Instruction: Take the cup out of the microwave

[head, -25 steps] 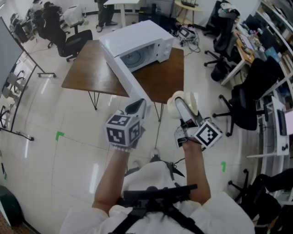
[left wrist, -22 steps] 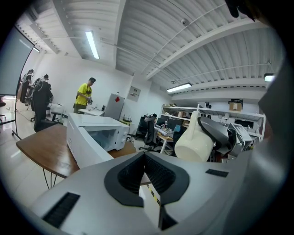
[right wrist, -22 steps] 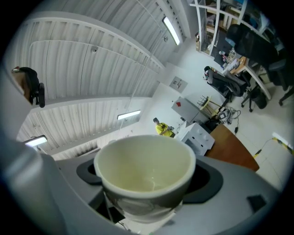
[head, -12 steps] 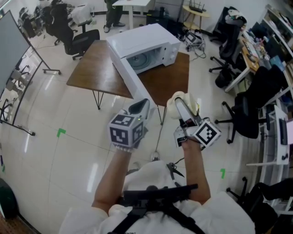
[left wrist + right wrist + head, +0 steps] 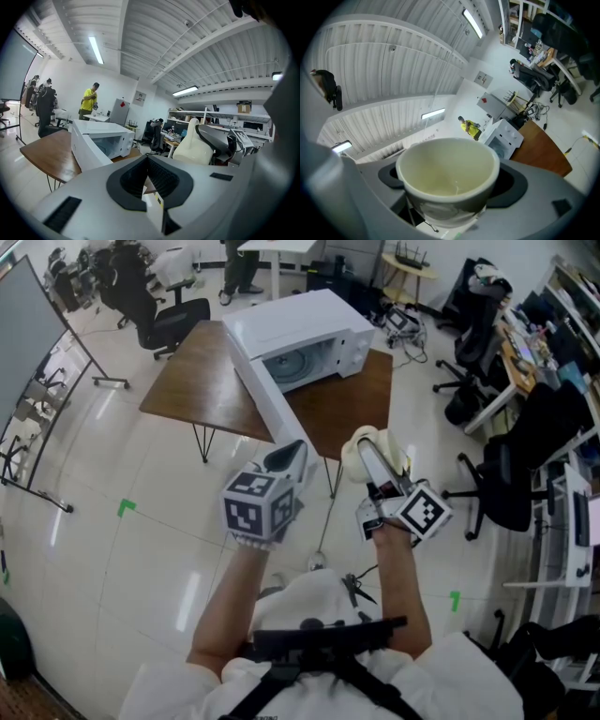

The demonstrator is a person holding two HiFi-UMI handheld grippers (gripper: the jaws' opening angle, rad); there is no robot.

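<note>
A cream cup (image 5: 377,448) is held up over the floor, well short of the table, with my right gripper (image 5: 371,454) shut on it. In the right gripper view the cup (image 5: 449,174) fills the space between the jaws and looks empty. The white microwave (image 5: 298,338) stands on the brown table (image 5: 192,385) with its door (image 5: 265,409) swung open and a bare turntable inside. My left gripper (image 5: 286,457) hovers beside the right one, shut with nothing in it. The left gripper view shows its pads (image 5: 161,180) together, the cup (image 5: 193,146) to the right and the microwave (image 5: 101,140) ahead.
Black office chairs (image 5: 497,479) and desks (image 5: 525,343) crowd the right side. A whiteboard on a stand (image 5: 42,381) is at the left. Green tape marks (image 5: 124,510) lie on the shiny floor. People and chairs (image 5: 141,296) are at the back.
The head view has drifted a little, so the table and microwave sit slightly lower and further right. Both grippers keep the same pose, and the cup stays in the right one.
</note>
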